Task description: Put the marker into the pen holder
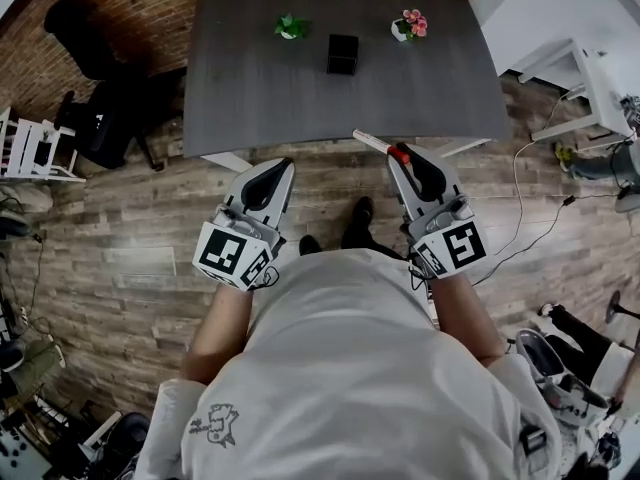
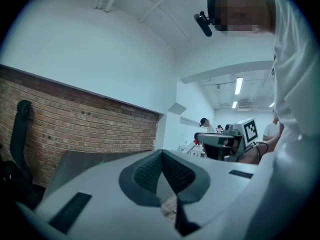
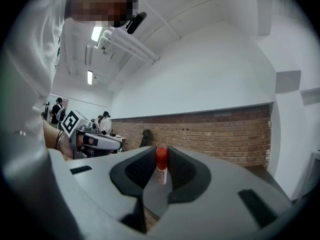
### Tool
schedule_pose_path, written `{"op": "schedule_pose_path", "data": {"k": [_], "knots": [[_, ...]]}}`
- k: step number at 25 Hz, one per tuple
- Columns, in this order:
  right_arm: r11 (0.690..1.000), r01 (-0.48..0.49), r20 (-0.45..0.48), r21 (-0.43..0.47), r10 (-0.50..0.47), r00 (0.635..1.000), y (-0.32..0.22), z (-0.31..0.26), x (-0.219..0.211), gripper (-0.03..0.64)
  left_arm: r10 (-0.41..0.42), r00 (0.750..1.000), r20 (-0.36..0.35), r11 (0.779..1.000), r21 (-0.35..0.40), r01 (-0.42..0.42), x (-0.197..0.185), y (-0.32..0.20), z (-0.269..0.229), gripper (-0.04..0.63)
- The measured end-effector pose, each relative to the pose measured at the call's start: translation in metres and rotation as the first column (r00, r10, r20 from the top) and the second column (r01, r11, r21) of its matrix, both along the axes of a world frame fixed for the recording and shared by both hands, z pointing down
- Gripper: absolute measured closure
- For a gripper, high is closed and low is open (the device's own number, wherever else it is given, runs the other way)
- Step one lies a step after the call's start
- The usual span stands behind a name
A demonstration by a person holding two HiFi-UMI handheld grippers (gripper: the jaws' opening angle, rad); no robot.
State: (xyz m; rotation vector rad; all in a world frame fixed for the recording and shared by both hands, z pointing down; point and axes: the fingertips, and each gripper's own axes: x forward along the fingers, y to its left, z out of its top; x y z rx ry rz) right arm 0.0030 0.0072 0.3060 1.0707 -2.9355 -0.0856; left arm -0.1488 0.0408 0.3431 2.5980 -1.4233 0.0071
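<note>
The right gripper (image 1: pixel 402 160) is pinching a marker (image 3: pixel 161 165) near its red cap, short of the table (image 1: pixel 240 78). The black holder (image 1: pixel 342 53) is sitting mid-table. The left gripper (image 1: pixel 283 165) is closed and empty. The marker looks light, stiff and smooth; held off-centre, it may pivot.

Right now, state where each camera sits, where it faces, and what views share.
Head view: on the person's head, steeply down at dark grey table, black square pen holder, white shirt, forearms.
Left gripper view: on left hand-held gripper, along its shut, empty jaws toward red brick wall.
Right gripper view: on right hand-held gripper, along jaws gripping red-capped white marker.
Shared: each gripper view shows the other hand-held gripper and that wall.
</note>
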Motion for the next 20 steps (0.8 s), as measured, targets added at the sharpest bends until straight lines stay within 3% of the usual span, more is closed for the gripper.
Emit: {"op": "schedule_pose_path", "data": {"k": [13, 20], "knots": [[0.995, 0.101, 0.002, 0.011, -0.101, 0.995, -0.12, 0.0, 0.055, 0.545, -0.085, 0.996, 0.008, 0.996, -0.01, 0.085, 0.062, -0.11, 0.001, 0.584], [0.993, 0.118, 0.006, 0.014, -0.118, 0.993, -0.158, 0.001, 0.087, 0.545, -0.084, 0.996, 0.037, 0.996, -0.002, 0.084, 0.096, -0.15, -0.001, 0.584]]}}
